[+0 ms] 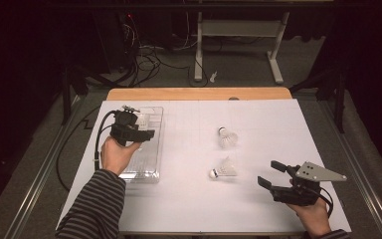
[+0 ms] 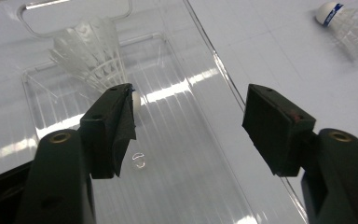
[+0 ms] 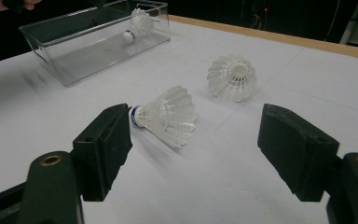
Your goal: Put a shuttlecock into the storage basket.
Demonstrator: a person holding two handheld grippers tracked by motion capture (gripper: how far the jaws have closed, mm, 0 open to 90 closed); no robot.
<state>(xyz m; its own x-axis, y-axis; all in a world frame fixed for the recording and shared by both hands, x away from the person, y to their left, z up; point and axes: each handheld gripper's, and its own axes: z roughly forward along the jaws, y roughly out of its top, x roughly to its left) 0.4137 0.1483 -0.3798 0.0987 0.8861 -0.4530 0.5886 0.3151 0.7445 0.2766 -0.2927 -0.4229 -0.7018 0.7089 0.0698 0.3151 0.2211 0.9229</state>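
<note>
The open right gripper (image 3: 193,149) points at the near shuttlecock (image 3: 165,116) lying just beyond; the left gripper (image 2: 189,121), open, hangs over the clear box (image 2: 205,186).

Bare desk (image 1: 189,199) lies open between the right gripper (image 1: 271,174) and the nearer shuttlecock (image 1: 224,170), nothing between them. A second shuttlecock (image 1: 227,137) lies well behind it. The clear box (image 1: 149,149) is open-topped; its walls fence off the left gripper (image 1: 146,133) over the shuttlecock inside (image 2: 93,56).
</note>
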